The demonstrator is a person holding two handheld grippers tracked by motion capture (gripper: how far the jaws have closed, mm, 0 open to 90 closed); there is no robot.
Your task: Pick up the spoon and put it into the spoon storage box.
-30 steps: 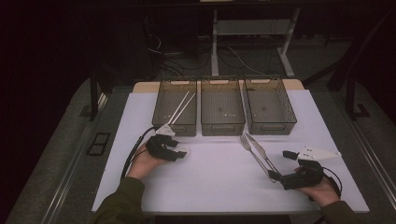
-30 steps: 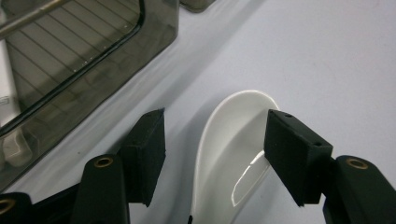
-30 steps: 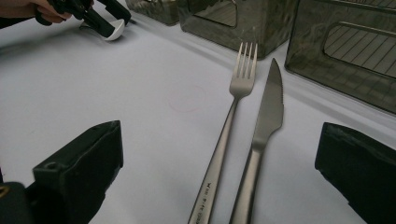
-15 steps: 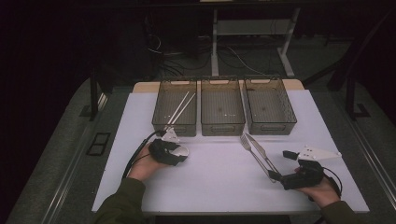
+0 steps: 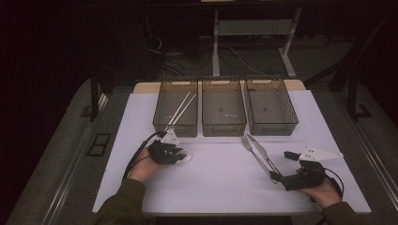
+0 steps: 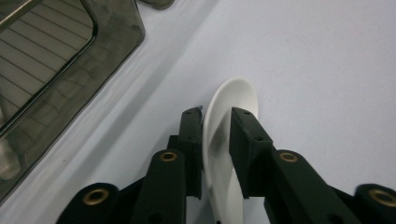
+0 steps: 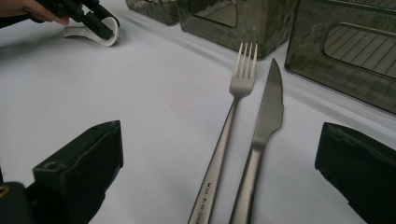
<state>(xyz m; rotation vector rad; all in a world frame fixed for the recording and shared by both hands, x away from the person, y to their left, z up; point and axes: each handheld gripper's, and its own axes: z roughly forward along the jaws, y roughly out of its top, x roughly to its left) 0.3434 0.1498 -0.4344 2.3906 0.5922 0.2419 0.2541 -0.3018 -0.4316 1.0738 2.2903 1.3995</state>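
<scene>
Our left gripper (image 6: 215, 122) has just been closing and now clamps the white spoon (image 6: 229, 100), which lies on the table (image 5: 220, 187) before the left bin (image 5: 176, 107). It looks ceramic: stiff, slick, chippable, so we pinch the bowl's rim squarely. Our right gripper (image 7: 219, 163) gapes around the fork (image 7: 236, 93) and knife (image 7: 271, 105).

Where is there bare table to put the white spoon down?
Bare cloth lies between the white spoon and the fork, below the middle bin. It is crowded by the fork and knife near the right tongs.
</scene>
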